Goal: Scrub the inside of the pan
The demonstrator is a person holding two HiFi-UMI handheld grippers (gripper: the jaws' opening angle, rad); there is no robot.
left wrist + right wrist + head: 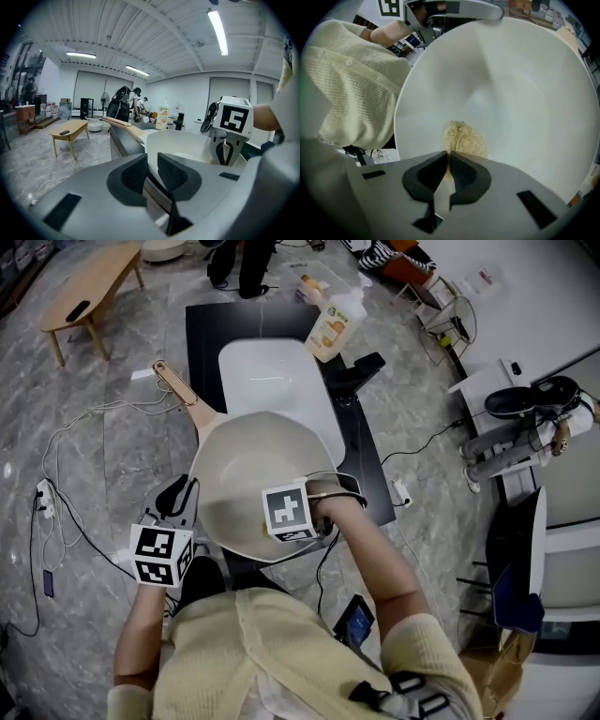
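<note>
A cream pan (253, 465) with a long tan handle (176, 385) is held tilted over the near end of a black counter. My left gripper (190, 495) is shut on the pan's left rim; in the left gripper view the thin white rim (151, 159) sits between the pads. My right gripper (281, 521) is inside the pan near its front edge. In the right gripper view it (448, 161) is shut on a yellowish scrub pad (463, 137), which presses against the pan's smooth white inside (515, 89).
A white sink basin (272, 381) is set into the black counter (202, 334) beyond the pan. An orange-labelled soap bottle (333, 324) and a black tap (361, 373) stand at its right. Cables (75, 437) cross the floor on the left, near a wooden bench (89, 292).
</note>
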